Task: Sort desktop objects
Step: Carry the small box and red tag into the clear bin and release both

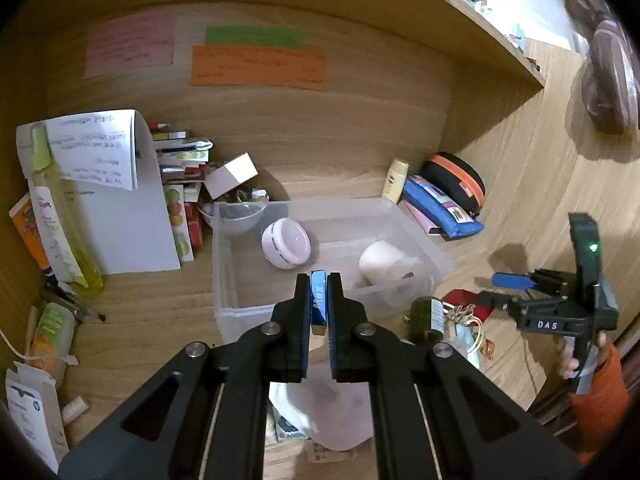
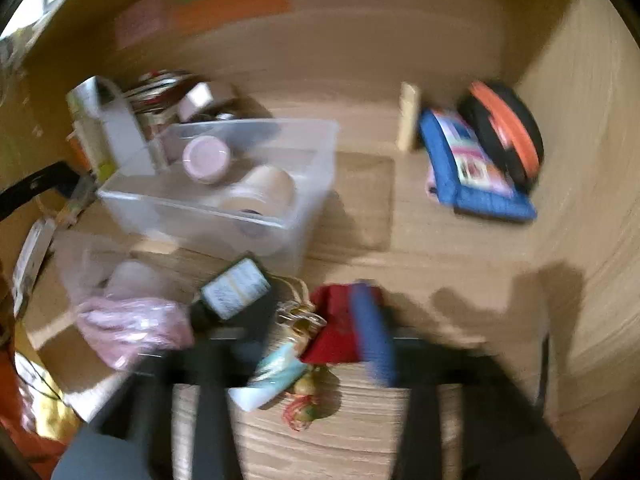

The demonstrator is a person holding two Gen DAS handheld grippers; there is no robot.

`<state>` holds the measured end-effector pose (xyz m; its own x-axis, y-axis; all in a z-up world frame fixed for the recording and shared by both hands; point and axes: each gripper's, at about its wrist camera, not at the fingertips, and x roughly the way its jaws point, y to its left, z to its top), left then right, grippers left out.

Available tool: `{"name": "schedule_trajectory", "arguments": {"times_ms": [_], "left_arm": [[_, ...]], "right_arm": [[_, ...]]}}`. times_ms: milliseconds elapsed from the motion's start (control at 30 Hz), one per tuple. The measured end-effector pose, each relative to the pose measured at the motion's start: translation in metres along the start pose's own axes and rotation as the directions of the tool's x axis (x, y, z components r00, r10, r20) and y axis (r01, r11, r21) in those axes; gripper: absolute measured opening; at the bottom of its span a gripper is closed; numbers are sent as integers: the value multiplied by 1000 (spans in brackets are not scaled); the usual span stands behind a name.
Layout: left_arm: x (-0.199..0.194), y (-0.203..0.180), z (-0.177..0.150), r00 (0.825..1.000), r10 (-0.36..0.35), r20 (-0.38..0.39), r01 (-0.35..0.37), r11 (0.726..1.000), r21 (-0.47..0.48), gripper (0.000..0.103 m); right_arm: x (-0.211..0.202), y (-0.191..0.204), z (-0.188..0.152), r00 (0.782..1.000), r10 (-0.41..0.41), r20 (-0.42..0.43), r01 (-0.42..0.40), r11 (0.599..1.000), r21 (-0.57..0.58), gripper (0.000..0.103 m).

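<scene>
- Left gripper (image 1: 319, 300): clenched on a small blue box (image 1: 318, 294) held upright between the pads, lower centre of the left wrist view, poised over the near wall of the clear plastic bin (image 1: 224, 264).
- Clear plastic bin: centre of frame on the wooden worktop (image 1: 360, 176); holds a white round gadget (image 1: 286, 248) at its left and a white paper roll (image 1: 386, 264) at its right.
- Right gripper (image 1: 516, 282): right edge of the left wrist view, held above the worktop; its own view is heavily blurred and I cannot tell whether it is parted or closed.
- Step in hand, as judged: depositing the small blue box in the bin. The next move calls for carrying it forward past the near wall, lowering, then releasing in the free space between the two white items.
- Unsorted pile: dark green bottle (image 1: 426, 318), red cloth (image 1: 466, 302) and tangled trinkets, lower right beside the bin.
- Surroundings: wooden desk alcove; pink, green and orange notes on the back panel, upper left; papers and booklets at left; blue pouch (image 1: 438, 208) and orange-trimmed black case (image 1: 454, 180) at right.
</scene>
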<state>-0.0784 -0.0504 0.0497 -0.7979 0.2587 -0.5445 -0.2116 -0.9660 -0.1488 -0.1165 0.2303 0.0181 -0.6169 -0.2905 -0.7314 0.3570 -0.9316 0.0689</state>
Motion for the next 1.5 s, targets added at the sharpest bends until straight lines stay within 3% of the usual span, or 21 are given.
{"name": "schedule_trajectory", "arguments": {"times_ms": [33,200,333,433,500,567,867,1200,1500], "left_arm": [[1,1,1,1000,0,2,0,1000,-2,6],[9,6,4,1000,1,-9,-1,1000,-7,6],[17,10,4,1000,-1,-21,0,1000,-21,6],[25,15,6,999,0,-37,-1,1000,-29,6],[31,18,8,999,9,-46,-10,999,-31,6],[35,23,10,999,9,-49,-10,999,-35,6],[52,39,22,998,25,-60,-28,998,-52,6],[80,49,23,995,15,-103,-22,997,-71,6],[97,49,23,991,4,-134,-11,999,-51,6]], "right_arm": [[4,-7,-3,1000,-5,2,5,999,33,72],[25,-22,-9,996,57,-71,-51,995,88,73],[51,-15,-13,987,50,-151,-44,998,43,75],[62,-11,-15,988,25,-153,-23,1000,14,74],[65,-11,-14,989,13,-147,-13,1000,5,65],[66,-13,-13,992,18,-127,-18,1000,6,31],[41,-15,-8,1000,1,5,-1,1000,7,20],[3,-8,23,992,17,126,-17,1000,-3,20],[9,29,63,982,90,169,-79,995,-67,20]]}}
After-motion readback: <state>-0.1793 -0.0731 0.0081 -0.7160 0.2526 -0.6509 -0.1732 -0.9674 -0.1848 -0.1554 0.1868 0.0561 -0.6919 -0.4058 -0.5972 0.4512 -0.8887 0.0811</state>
